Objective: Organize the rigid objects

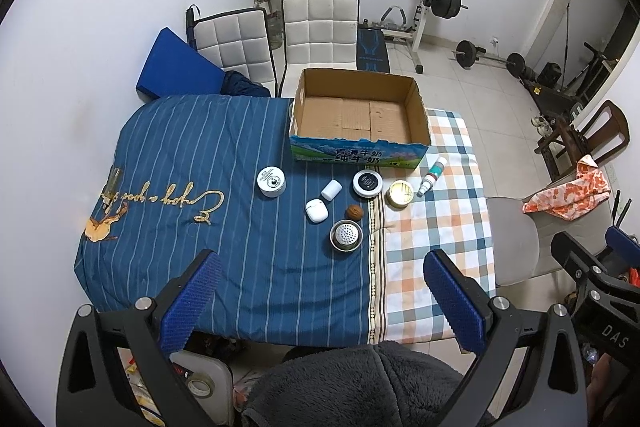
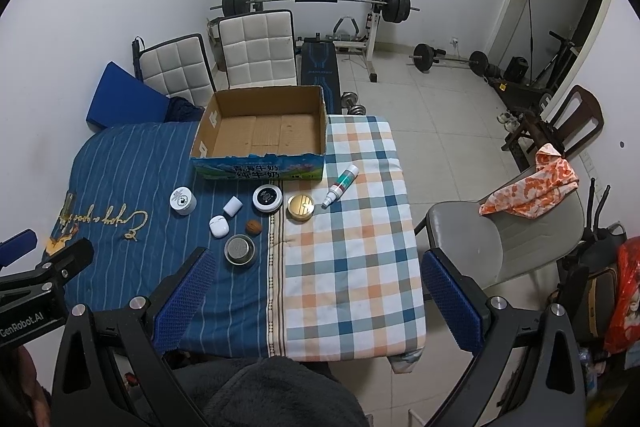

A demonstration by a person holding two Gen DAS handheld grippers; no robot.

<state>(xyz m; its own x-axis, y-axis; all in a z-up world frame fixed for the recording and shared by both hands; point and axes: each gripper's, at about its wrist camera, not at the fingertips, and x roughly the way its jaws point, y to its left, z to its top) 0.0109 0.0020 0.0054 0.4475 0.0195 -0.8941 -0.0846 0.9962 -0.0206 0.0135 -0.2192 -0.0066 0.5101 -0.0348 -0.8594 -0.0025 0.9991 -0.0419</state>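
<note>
Cardboard milk box (image 1: 360, 115) sits open and empty at the far side of the cloth-covered table (image 1: 180, 155), placed, I judge, as the bin for the small hard items laid out just in front of it. Those items form a loose cluster near the seam between the striped and checked cloths: a white round tin (image 1: 271, 181), a white cap-like cylinder (image 1: 331, 189), a white earbud case (image 1: 316, 209), a black-lidded jar (image 1: 367, 183), a gold-lidded tin (image 1: 400, 193), a spray bottle (image 1: 431, 176) lying on its side, a walnut (image 1: 354, 212) and a steel strainer cup (image 1: 346, 235) nearest the person. They lie apart from one another, which should leave room for fingers around each.

Both tools hang above the near table edge. The left gripper (image 1: 320, 303) has its jaws spread wide, holding nothing; the right gripper (image 2: 316, 303) is likewise spread and empty. Nothing is in the box yet, so sorting looks unstarted.
</note>
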